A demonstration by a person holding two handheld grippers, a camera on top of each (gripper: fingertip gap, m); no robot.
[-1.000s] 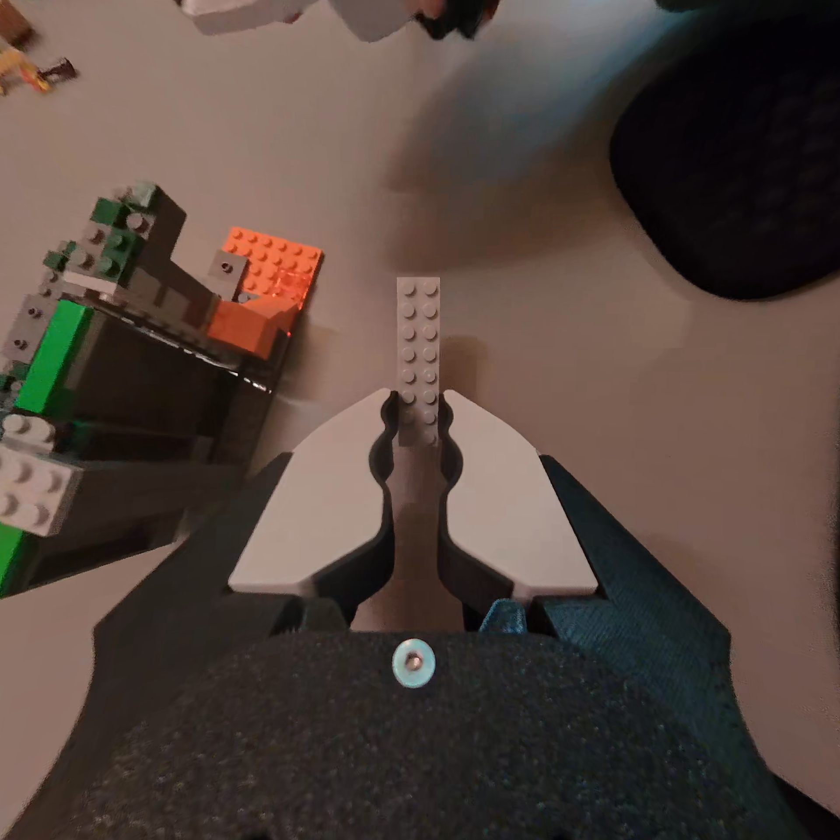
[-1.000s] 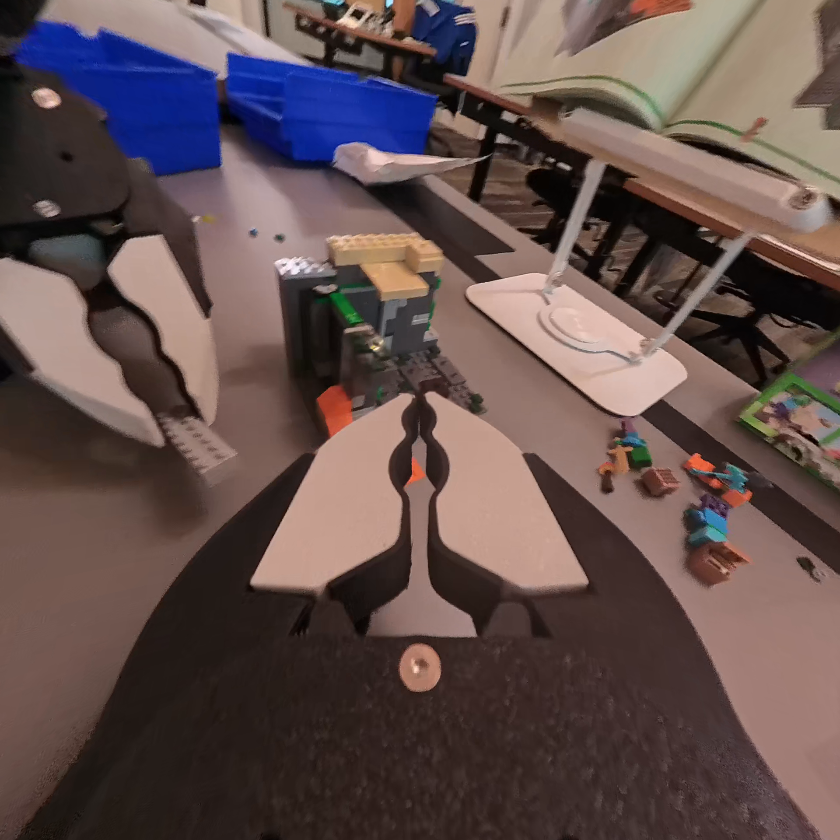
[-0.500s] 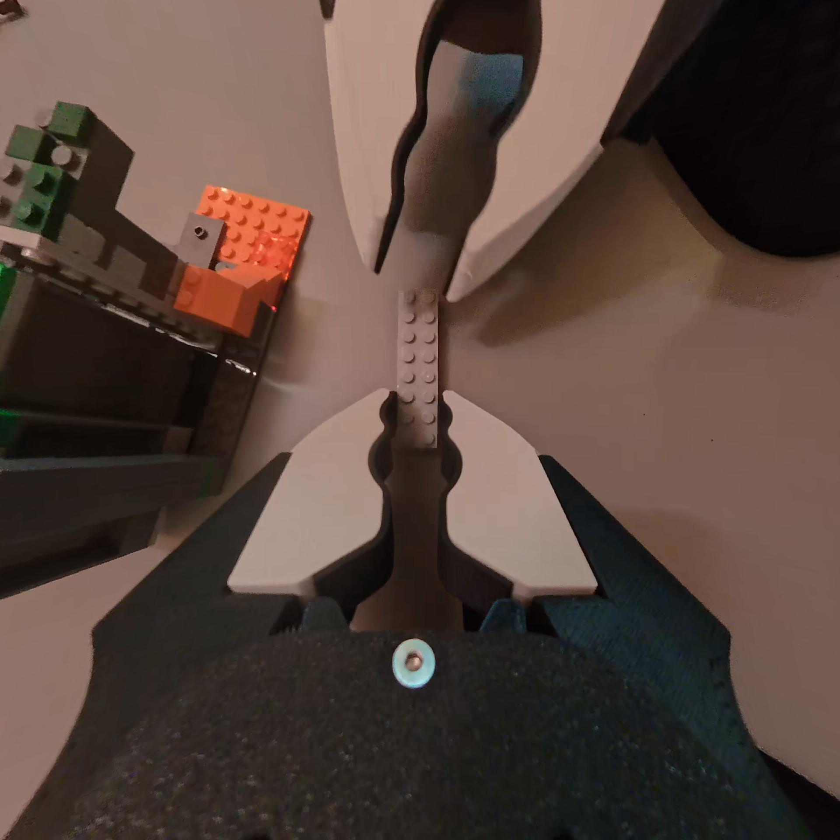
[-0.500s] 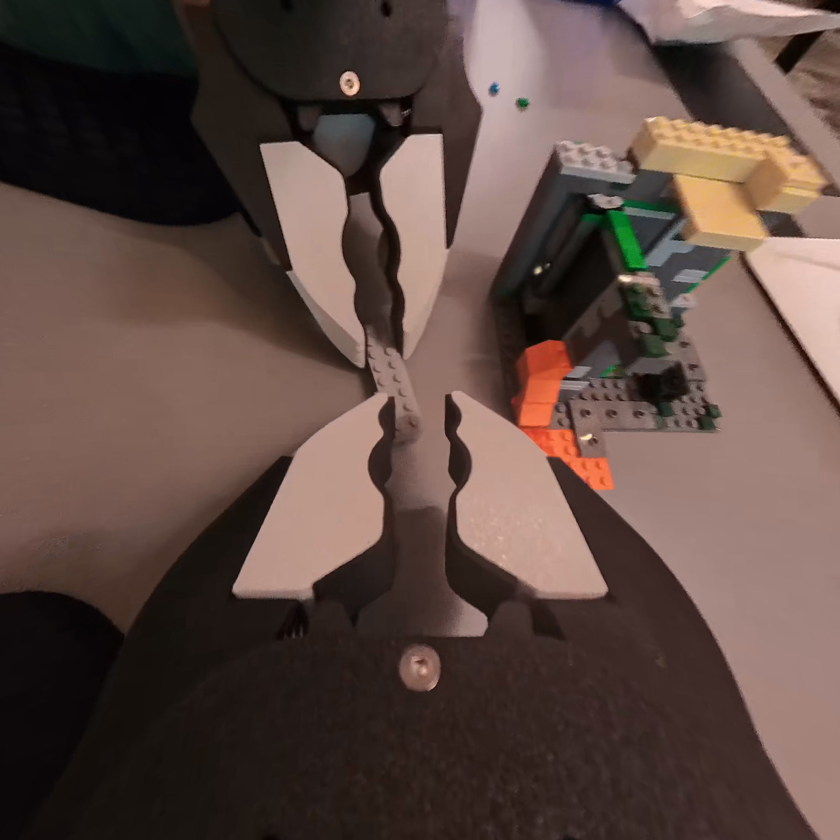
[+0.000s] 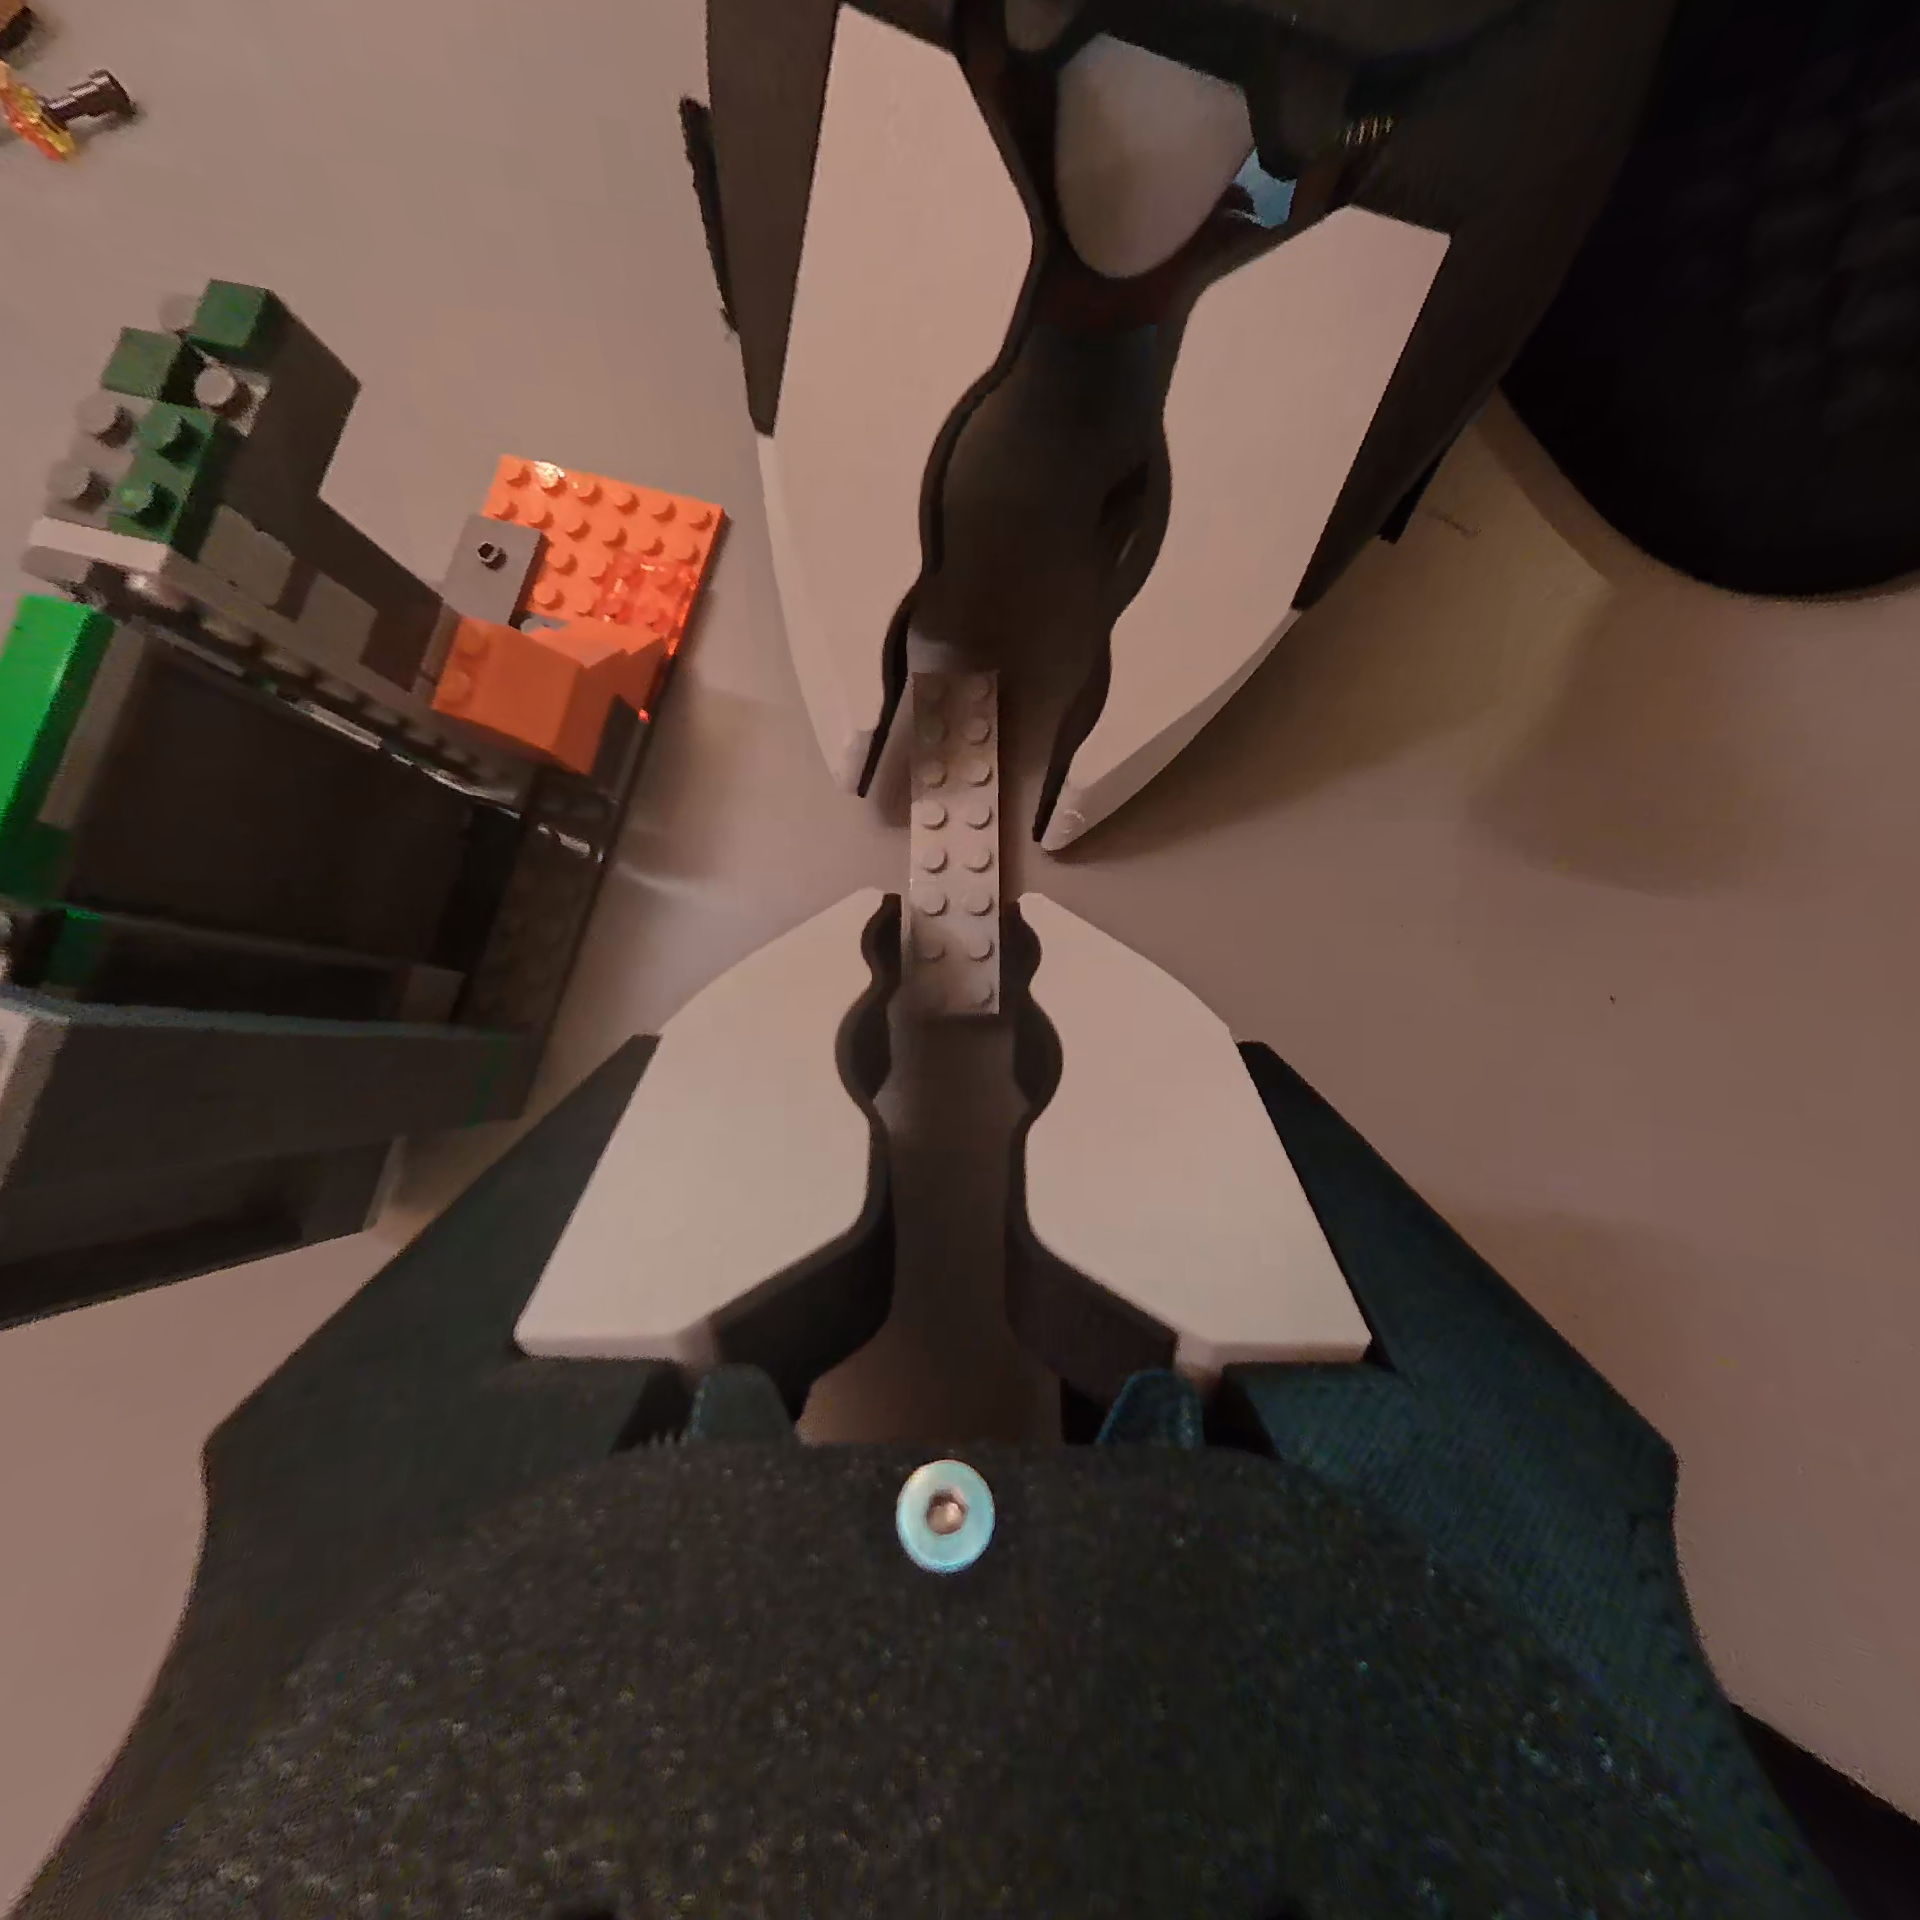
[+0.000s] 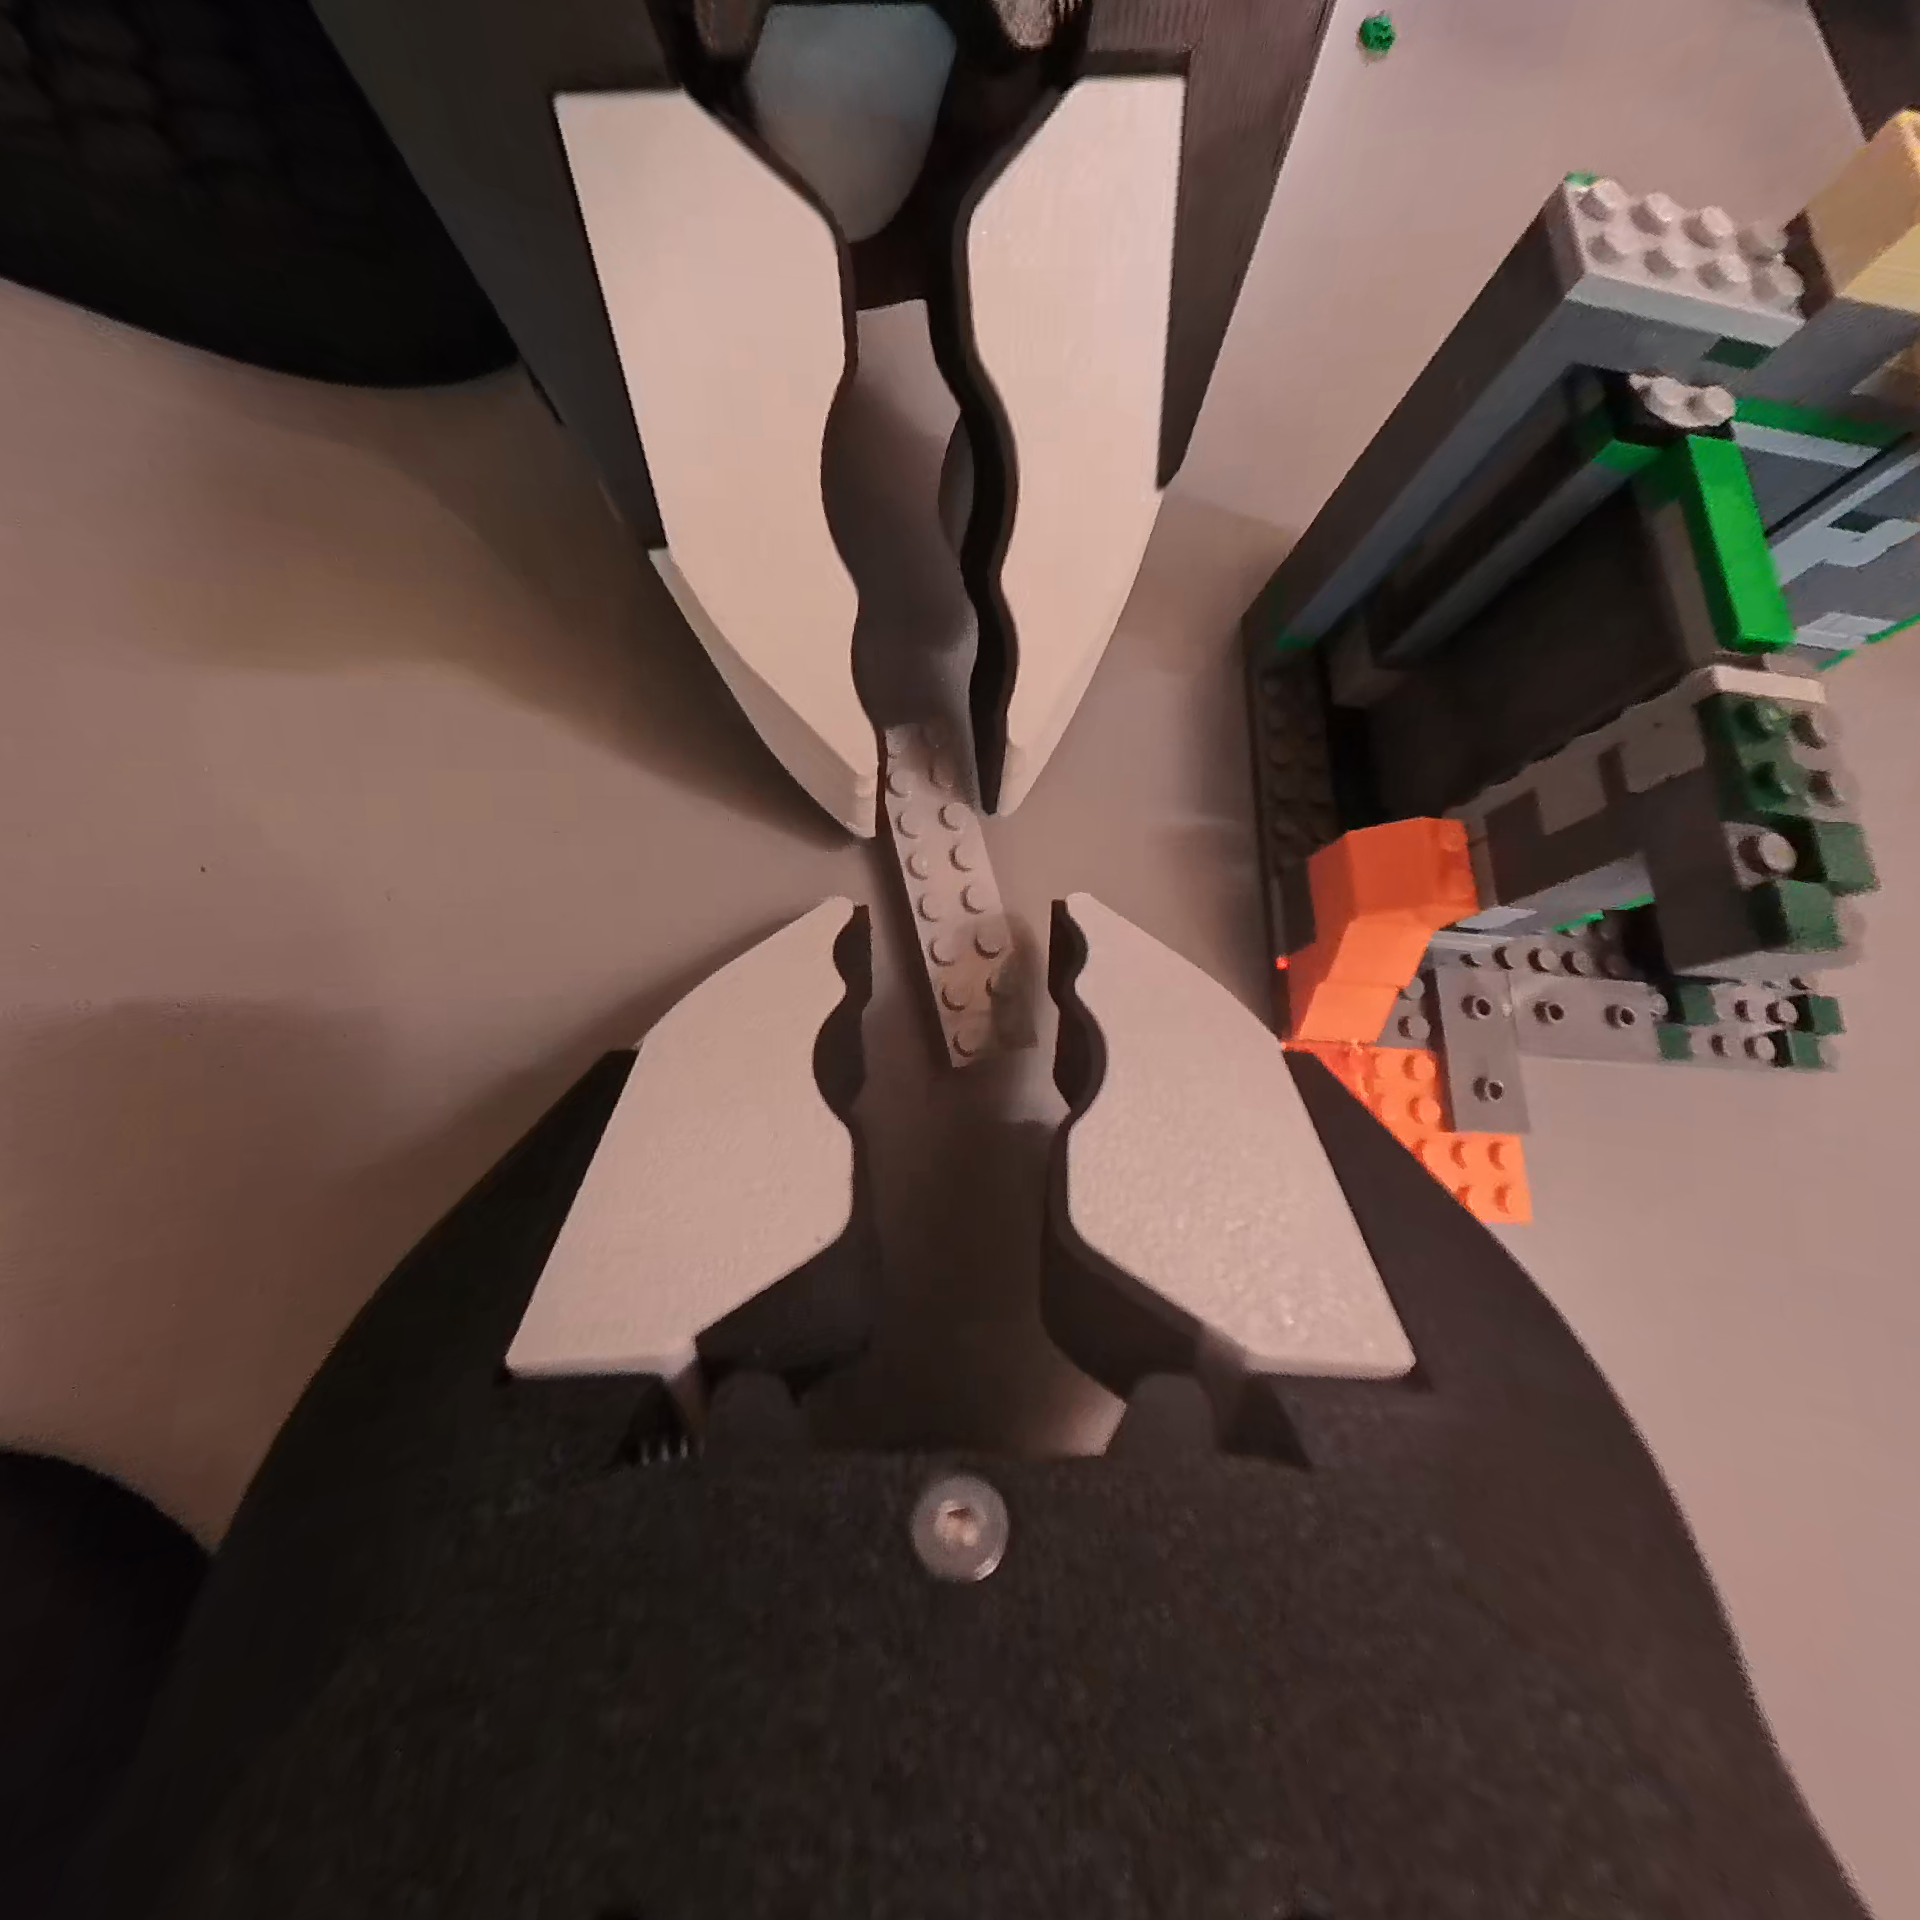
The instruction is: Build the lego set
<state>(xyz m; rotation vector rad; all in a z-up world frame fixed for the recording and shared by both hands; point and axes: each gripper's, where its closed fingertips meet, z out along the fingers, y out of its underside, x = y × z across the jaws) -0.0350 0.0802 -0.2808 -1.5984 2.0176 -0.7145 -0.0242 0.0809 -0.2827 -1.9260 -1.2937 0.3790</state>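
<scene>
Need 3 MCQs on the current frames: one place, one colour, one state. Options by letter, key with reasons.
1. Where does the lego build stand in the left wrist view?
A. left of the grey plate
B. right of it
C. under it

2. What colour is the flat studded plate at the build's near corner?
A. blue
B. orange
C. yellow

3. What is the state of the right tool?
A. shut on the plate
B. open around the plate's free end
C. out of view

Key: 1 A, the build fills the left edge. 2 B, it reads orange in both views. 3 B, gaps show either side of the grey plate, which the left tool clamps.

Hobby worktable: pale tabletop (image 5: 1558, 1039), half-built brick model (image 6: 1621, 727), loose pieces (image 5: 62, 104).
</scene>
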